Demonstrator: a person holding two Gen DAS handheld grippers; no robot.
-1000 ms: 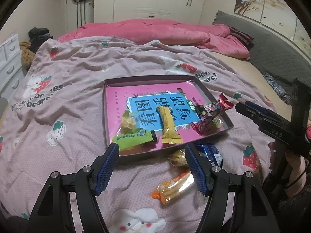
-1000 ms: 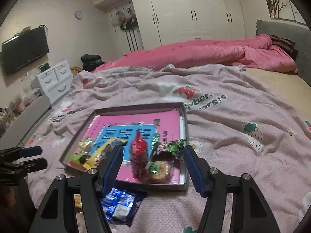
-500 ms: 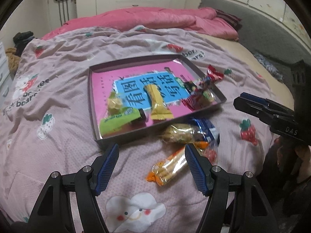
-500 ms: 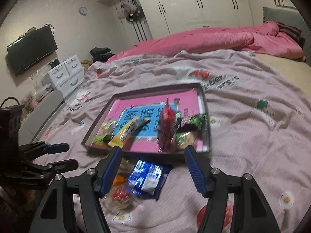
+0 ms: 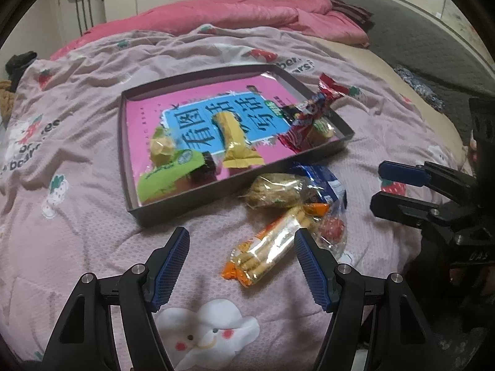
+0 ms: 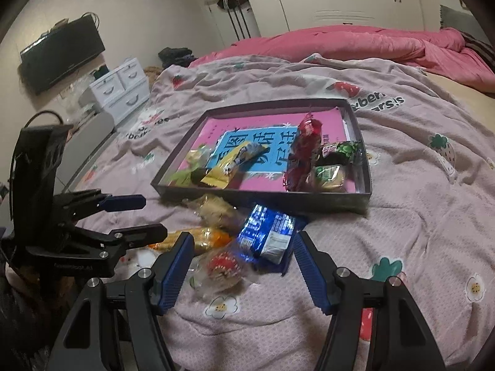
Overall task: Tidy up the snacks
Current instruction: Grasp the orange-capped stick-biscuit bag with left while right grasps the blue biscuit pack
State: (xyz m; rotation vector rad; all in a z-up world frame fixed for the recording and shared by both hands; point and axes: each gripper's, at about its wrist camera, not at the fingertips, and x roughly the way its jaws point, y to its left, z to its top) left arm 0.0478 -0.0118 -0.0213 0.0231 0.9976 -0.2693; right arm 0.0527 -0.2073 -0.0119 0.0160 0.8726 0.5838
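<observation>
A dark shallow tray (image 5: 185,208) (image 6: 263,199) with a pink and blue book inside lies on the bed. It holds a green packet (image 5: 168,176), a yellow bar (image 5: 236,143) and a red packet (image 5: 309,117) (image 6: 301,157). Loose on the cover before the tray lie an orange-ended stick packet (image 5: 269,249), a clear bag with a beige snack (image 5: 275,190), a blue packet (image 6: 269,232) and a red round snack (image 6: 222,266). My left gripper (image 5: 241,262) is open, just short of the stick packet. My right gripper (image 6: 244,266) is open, over the red snack and blue packet.
The bed has a lilac strawberry-print cover (image 5: 77,92) and a pink duvet (image 5: 247,15) at the back. White drawers (image 6: 120,89) and a wall television (image 6: 58,52) stand left of the bed. The right gripper shows in the left wrist view (image 5: 402,188).
Both grippers have pulled back and dipped, so the loose snacks before the tray have come into view between the fingers. Both stay open. No snack has moved.
</observation>
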